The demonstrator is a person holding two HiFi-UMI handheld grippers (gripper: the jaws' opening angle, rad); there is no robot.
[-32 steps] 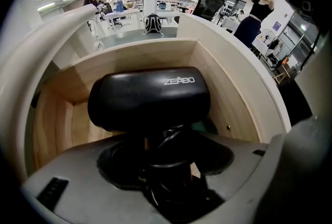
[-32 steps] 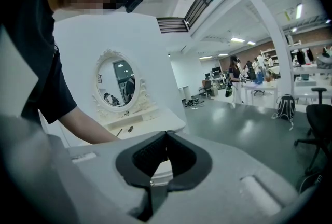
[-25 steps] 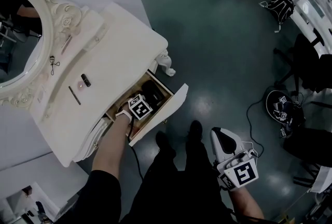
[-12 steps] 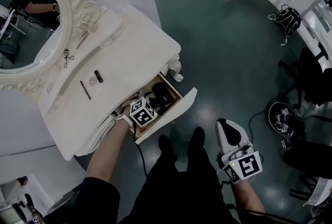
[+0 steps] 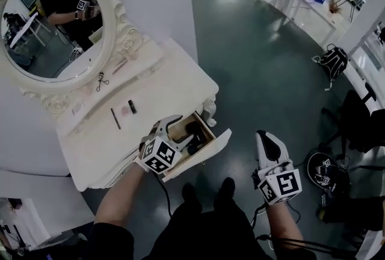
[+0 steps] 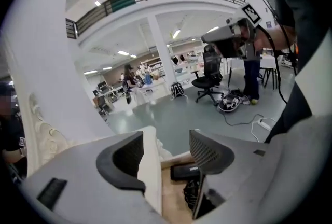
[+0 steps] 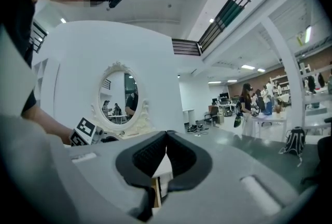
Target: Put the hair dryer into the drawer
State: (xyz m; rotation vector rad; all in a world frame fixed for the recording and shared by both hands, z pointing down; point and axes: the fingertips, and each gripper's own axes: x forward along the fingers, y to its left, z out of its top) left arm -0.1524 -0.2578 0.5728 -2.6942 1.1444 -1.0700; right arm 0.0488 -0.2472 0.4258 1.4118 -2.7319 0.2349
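The hair dryer (image 6: 184, 171) already lies inside the open drawer (image 5: 212, 145) at the near right of the dressing table (image 5: 171, 81), the left gripper (image 6: 167, 138) above it has wide, empty jaws that have just been closing slightly, the right gripper (image 7: 166, 135) is closed on nothing, so only shutting the drawer seems left

Matt grey plastic is covering the right gripper (image 7: 166, 137), and its black pads (image 7: 147, 154) are showing a ribbed, rubbery face. Ahead and to the left of that gripper, the bench (image 5: 168, 87) is wearing smooth cream-white paint with a soft sheen, carved in relief around the mirror (image 5: 54, 30) and its reflecting glass. The drawer (image 5: 218, 143) is showing bare pale wood inside, around the matt black plastic of the hair dryer (image 5: 194, 129). Beneath the gripper, the dark teal floor (image 5: 258, 60) is gleaming, glossy and smooth.
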